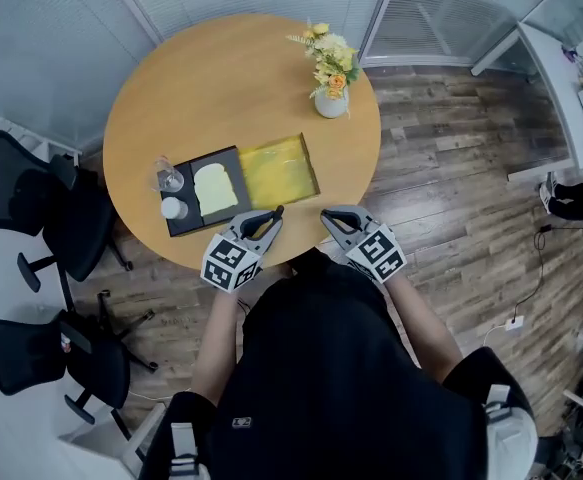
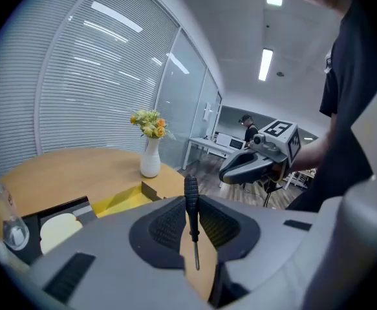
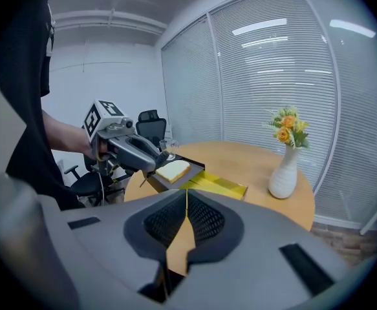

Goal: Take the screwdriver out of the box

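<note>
Head view: the left gripper [image 1: 274,216] and right gripper [image 1: 327,215] are held side by side over the near edge of the round counter [image 1: 231,78], just near of the open yellow box [image 1: 276,168]. Left gripper view: the screwdriver [image 2: 191,202] is clamped between the jaws, black handle outermost, outside the box. Right gripper view: the jaws are pressed together with nothing between them.
</note>
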A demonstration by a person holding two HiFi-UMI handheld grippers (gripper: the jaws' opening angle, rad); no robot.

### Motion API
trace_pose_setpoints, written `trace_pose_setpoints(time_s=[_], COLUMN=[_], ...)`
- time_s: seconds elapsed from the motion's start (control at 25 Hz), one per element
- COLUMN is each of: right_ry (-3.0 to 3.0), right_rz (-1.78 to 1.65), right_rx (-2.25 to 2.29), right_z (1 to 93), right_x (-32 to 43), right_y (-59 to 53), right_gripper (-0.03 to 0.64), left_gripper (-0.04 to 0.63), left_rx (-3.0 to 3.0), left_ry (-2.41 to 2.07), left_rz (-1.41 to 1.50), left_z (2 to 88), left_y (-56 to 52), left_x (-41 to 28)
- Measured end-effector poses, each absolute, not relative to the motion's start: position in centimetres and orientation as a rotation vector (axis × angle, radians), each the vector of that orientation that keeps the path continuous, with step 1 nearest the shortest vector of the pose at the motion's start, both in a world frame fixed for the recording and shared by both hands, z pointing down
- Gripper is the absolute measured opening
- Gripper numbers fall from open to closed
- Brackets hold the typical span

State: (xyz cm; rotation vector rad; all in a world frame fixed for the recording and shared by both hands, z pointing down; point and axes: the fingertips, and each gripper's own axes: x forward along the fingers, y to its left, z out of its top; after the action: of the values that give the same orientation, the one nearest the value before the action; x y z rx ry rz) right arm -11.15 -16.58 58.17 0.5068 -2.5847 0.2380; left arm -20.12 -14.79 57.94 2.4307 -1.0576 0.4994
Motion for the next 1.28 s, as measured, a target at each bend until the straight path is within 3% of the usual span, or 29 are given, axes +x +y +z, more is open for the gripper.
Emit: trace_pose_setpoints(time_s=[1.28], right_ry=[-2.591], right_rz=[0.215], right_rx=[0.488], right_z=[57.8], right_x=[-14.1], right_y=[-17.4], right_gripper=[0.008], left_gripper=[0.067], left_rx=[2.412], left_ry=[-1.160], left_rz=[0.327], left_z=[54.9], left_y=[-14.3], left_x=[-24.0])
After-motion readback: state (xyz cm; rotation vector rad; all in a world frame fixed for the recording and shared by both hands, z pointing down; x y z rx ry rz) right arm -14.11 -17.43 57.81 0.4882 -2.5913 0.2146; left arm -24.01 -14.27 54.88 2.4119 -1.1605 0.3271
